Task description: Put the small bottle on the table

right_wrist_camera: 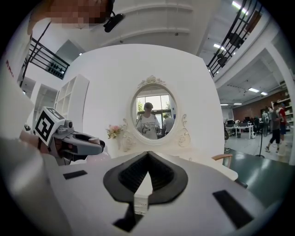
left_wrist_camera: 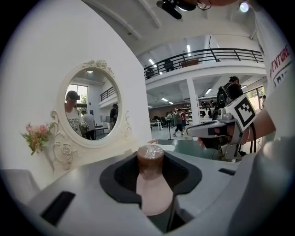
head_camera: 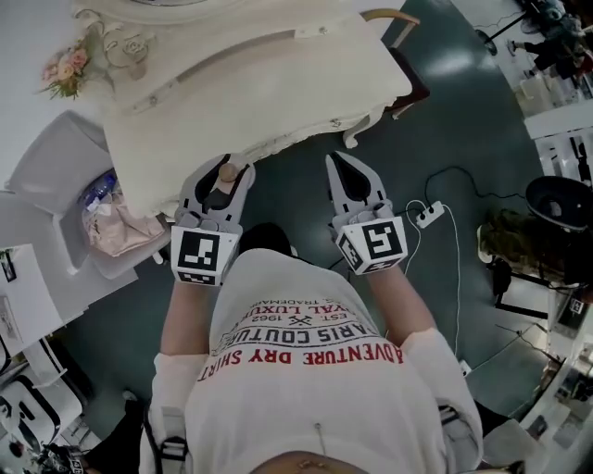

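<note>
A small bottle with a pale pink body and a brown cap stands upright between the jaws of my left gripper, which is shut on it. In the head view this gripper hangs over the dark green floor, just short of the front edge of the cream dressing table. My right gripper is level with it to the right, tips together and nothing held. In the right gripper view the right gripper points at the oval mirror, with the left gripper at the left.
A flower bunch stands at the table's back left corner. Left of the table is a white bin with a pink bag. A power strip and cables lie on the floor at the right. A wooden-armed chair stands behind the table.
</note>
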### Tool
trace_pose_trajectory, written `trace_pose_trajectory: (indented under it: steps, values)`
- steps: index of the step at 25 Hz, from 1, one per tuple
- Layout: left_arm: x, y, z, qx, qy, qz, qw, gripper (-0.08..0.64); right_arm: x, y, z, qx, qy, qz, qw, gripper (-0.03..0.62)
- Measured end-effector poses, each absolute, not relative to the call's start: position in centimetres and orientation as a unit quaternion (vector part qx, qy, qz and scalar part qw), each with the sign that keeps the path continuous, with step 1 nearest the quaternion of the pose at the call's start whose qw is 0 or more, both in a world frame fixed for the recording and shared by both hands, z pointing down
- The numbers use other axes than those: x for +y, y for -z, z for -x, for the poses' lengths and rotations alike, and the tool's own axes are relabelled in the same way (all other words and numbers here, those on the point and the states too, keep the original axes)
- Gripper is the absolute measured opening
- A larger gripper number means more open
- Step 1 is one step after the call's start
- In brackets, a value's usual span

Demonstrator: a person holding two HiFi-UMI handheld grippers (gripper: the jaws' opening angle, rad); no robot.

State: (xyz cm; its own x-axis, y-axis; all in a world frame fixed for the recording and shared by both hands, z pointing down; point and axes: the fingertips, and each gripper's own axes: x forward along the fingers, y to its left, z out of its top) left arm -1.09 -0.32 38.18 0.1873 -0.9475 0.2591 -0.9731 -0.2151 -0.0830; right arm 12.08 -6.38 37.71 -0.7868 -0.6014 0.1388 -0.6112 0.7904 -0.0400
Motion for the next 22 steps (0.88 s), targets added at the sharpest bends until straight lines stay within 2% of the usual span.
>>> trace_pose_trajectory:
  steps: [10,22]
  values:
    - [-12.9,-40.8,1.1,-0.609,-0.129,-0.778,0.078,0.140,-17.4,-40.1,-10.4,-0.946,-0.055,-0.307,0.088,-0.002]
    - [-28.2,-46.0,7.1,-0.617,-0.132,-0.770,0.100,0.140,-33.2,-43.9,-2.8,-0.959,-0.041,-0.253,0.117,0.000]
